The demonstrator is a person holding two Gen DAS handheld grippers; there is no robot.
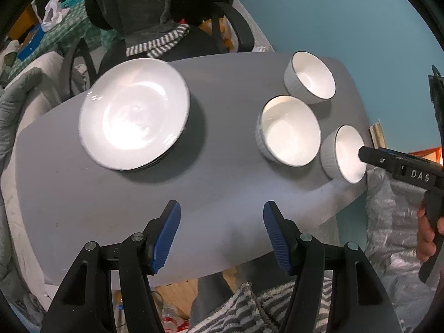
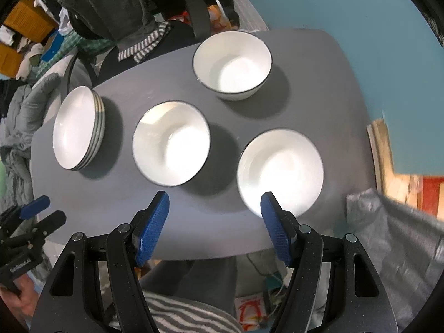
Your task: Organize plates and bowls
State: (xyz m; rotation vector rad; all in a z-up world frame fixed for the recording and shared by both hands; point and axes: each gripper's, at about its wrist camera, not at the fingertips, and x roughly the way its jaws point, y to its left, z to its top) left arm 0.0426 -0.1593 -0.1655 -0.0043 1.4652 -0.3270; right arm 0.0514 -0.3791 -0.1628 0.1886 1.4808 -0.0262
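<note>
A stack of white plates (image 1: 134,113) sits on the left of the grey table (image 1: 216,194); it also shows in the right wrist view (image 2: 79,127). Three white bowls stand to the right: a far bowl (image 1: 310,76) (image 2: 232,65), a middle bowl (image 1: 290,134) (image 2: 171,144) and a near bowl (image 1: 347,154) (image 2: 280,170). My left gripper (image 1: 222,237) is open and empty above the table's front part. My right gripper (image 2: 215,224) is open and empty just in front of the near bowl, its right finger at the bowl's rim.
A black office chair (image 1: 155,36) draped with dark cloth stands behind the table. A teal wall (image 1: 347,14) is at the right. Grey padding (image 2: 402,236) lies off the table's right edge. Clutter fills the left background.
</note>
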